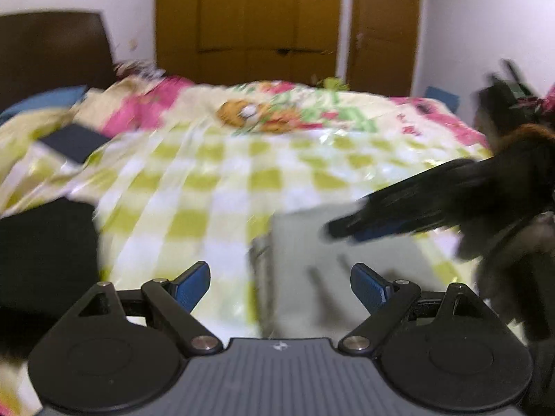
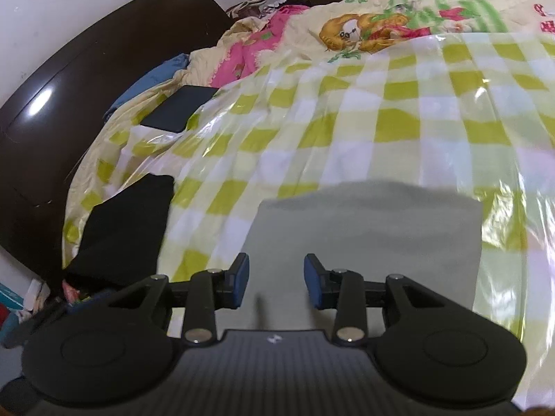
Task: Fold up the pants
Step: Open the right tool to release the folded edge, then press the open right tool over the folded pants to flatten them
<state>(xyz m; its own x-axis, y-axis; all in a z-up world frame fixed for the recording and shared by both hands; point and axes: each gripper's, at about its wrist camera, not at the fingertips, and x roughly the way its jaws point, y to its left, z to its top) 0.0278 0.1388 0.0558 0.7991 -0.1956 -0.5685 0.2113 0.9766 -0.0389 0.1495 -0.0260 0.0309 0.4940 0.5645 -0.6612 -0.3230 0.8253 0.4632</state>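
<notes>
Checkered bed cover [image 2: 347, 111] carries black folded garment [image 2: 125, 225] at left; your left tongs [image 1: 279, 286] and right tongs [image 2: 276, 280] gape empty over grey folded pants [image 2: 367, 228], touching nothing.

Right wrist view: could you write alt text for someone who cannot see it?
A folded grey pair of pants lies flat on a bed under a glossy green-and-white checked cover, with the right gripper open just above its near edge, nothing between the blue pads. A folded black garment lies to the left, near a dark headboard.
</notes>
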